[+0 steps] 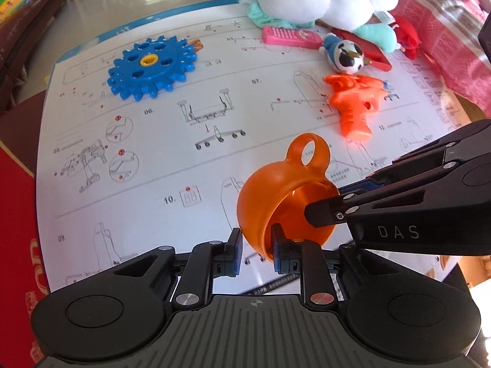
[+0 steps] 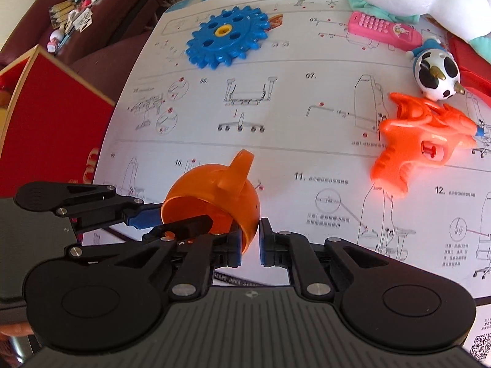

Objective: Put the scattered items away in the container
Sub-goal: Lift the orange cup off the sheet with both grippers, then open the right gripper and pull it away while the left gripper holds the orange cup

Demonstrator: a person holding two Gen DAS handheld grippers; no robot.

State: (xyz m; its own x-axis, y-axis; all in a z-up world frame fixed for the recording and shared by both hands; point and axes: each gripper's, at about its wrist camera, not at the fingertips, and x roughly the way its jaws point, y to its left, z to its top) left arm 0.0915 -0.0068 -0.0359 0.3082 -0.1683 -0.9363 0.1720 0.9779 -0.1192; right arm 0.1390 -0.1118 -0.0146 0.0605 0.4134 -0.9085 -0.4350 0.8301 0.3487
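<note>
Two jaws pinching orange cup (image 1: 270, 202) rim

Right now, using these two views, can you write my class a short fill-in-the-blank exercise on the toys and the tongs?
1. Both tongs, left and right, grip the rim of the orange ____.
2. The gear is coloured ____.
3. The toy phone is coloured ____.
4. The orange water pistol lies on a printed ____.

Missing words: cup; blue; pink; sheet
</note>
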